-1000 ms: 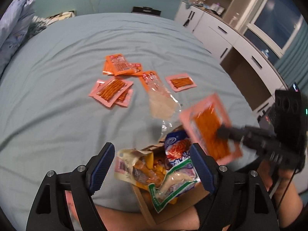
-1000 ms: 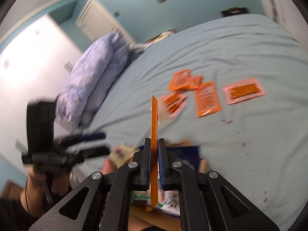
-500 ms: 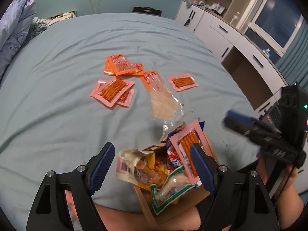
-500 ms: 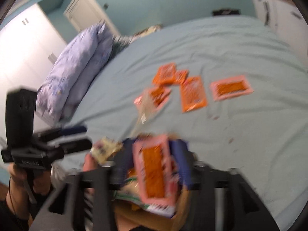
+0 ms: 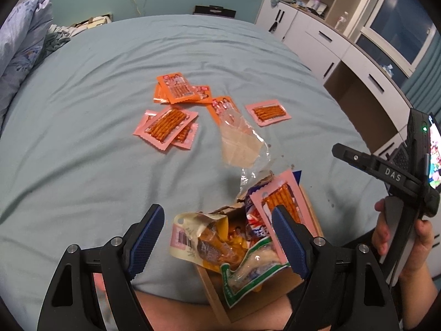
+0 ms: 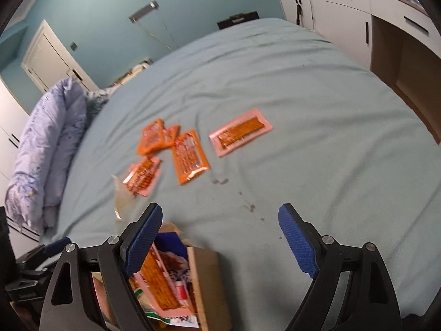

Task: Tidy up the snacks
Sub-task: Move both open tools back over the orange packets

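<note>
Pink snack packet (image 5: 278, 201): lies on top of the heap in the cardboard box (image 5: 278, 289), tilted, leaning against the other bags; long axis runs from the near box edge up toward the bed's middle. Orange sticks show through its window.
Hidden parts: its lower end is covered by the left gripper's right finger in the left wrist view; in the right wrist view the same packet (image 6: 157, 284) is partly behind a blue pad. Box bottom and near wall cut off by the frame edge.
Box contents: a cream bag with barcode (image 5: 193, 237), a green-edged clear bag (image 5: 248, 273), a blue-and-red bag (image 5: 255, 220); print too small to read.
Left gripper (image 5: 217, 241): fingers wide apart, holding nothing, hovering above the box.
Right gripper (image 6: 219, 241): fingers wide apart, empty, over bare sheet just right of the box; seen side-on from the left camera, held in a hand (image 5: 402, 237).
Loose packets: two overlapping pink ones (image 5: 165, 127), an orange pile (image 5: 176, 89), another orange one (image 5: 222, 109) partly under an empty clear wrapper (image 5: 239, 143), a single pink one (image 5: 268, 112) lying flat, well apart from the box.
Surface: pale blue-green bed sheet (image 5: 82, 165), wrinkled, with small dark crumbs (image 6: 249, 207) near the box.
Room: teal walls, lilac folded duvet (image 6: 41, 149) at the bed's left side, white drawers and cupboards (image 5: 330, 41) along the right, white door (image 6: 49, 60). Right wrist view slightly blurred.
</note>
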